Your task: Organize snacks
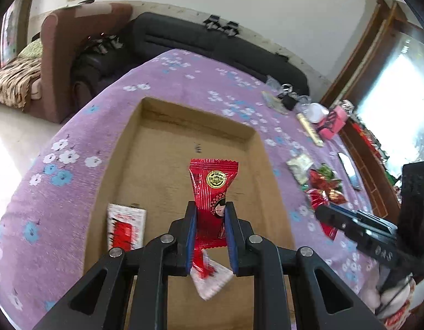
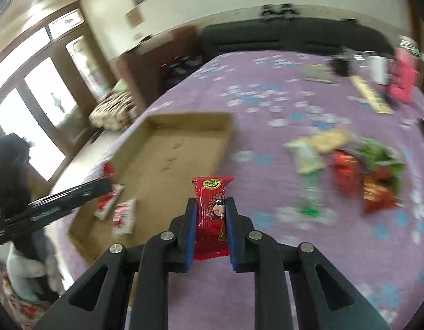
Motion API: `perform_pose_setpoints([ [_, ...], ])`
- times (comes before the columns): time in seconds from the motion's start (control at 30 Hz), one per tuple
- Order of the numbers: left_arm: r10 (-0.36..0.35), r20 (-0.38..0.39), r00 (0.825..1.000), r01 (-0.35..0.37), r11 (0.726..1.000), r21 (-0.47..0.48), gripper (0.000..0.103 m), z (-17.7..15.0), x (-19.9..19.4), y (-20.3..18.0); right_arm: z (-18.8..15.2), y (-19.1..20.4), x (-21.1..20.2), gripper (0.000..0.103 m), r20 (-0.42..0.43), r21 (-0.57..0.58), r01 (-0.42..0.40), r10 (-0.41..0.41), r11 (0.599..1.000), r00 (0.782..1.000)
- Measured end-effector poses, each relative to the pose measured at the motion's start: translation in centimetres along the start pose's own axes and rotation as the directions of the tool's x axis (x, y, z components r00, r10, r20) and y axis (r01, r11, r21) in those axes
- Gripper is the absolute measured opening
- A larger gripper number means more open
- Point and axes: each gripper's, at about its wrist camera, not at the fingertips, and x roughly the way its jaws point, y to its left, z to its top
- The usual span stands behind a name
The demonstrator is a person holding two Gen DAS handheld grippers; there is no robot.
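Two claws, each clamped on one red sweet packet.

Left claw (image 1: 210, 214): pads pinched on the lower half of a red packet (image 1: 213, 192) with a gold seal, upper half standing clear of the fingertips. Held above the floor of the cardboard tray (image 1: 162, 148), presumably for release among the packets already there.

Right claw (image 2: 210, 211): closed on a similar red packet (image 2: 212, 214), gripped across its middle, gold seal at the top end. Positioned over the purple flowered cloth (image 2: 280, 275), just beside the tray's near corner and not yet above it; likely on its way to the tray.

Cardboard tray: shallow, open-topped, low walls, lying on the cloth-covered bench. Contents visible: white-and-red packets (image 1: 126, 228) lying flat near the front edge, one more partly hidden beneath the left claw. Rest of the floor bare.

Loose snacks (image 2: 357, 170): small heap of red, green and pale wrappers on the cloth, well apart from the tray on its right, blurred in the right wrist view. Evidently the unsorted stock.

Miscellany at the far right of the bench: pink item (image 1: 331, 122), white container, long pale strip; no apparent part in the sorting.

Dark sofa (image 1: 212, 41) behind the bench.
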Motion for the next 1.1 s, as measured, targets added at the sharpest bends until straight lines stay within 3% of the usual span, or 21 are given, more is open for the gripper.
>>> perform_pose_setpoints([
  [0.13, 0.014, -0.026, 1.000, -0.015, 1.000, -0.023, 0.020, 0.5, 1.1, 0.9, 0.8, 2.7, 3.6, 0.019, -0.055, -0.045, -0.025, 0.022, 0.999, 0.998],
  [0.37, -0.006, -0.032, 0.999, 0.004, 0.997, -0.072, 0.022, 0.8, 1.9, 2.4, 1.6, 4.0, 8.2, 0.019, -0.127, -0.031, -0.040, 0.036, 0.999, 0.991],
  [0.47, -0.037, -0.018, 0.999, 0.035, 0.995, -0.092, 0.034, 0.8, 1.6, 2.9, 1.7, 4.0, 9.0, 0.021, -0.137, -0.020, -0.042, 0.039, 0.999, 0.990],
  [0.53, -0.040, 0.007, 0.999, 0.041, 0.993, -0.110, 0.051, 0.7, 1.0, 3.0, 1.7, 3.8, 9.1, 0.022, -0.134, -0.003, -0.051, 0.050, 0.999, 0.990],
  [0.57, -0.045, 0.020, 0.999, 0.047, 0.992, -0.118, 0.054, 0.8, 0.8, 3.1, 1.7, 3.8, 9.0, 0.024, -0.130, 0.002, -0.062, 0.062, 0.998, 0.990],
  [0.87, -0.138, 0.124, 0.983, 0.158, 0.973, -0.171, 0.078, 0.5, -2.4, 2.1, 2.1, 1.4, 3.8, 0.040, -0.012, 0.021, -0.058, 0.058, 0.998, 0.998],
  [1.1, -0.255, 0.080, 0.964, 0.264, 0.954, -0.141, 0.085, -0.4, -2.6, -1.6, 1.0, -6.8, -3.8, 0.051, 0.113, 0.099, 0.074, -0.085, 0.992, 0.990],
])
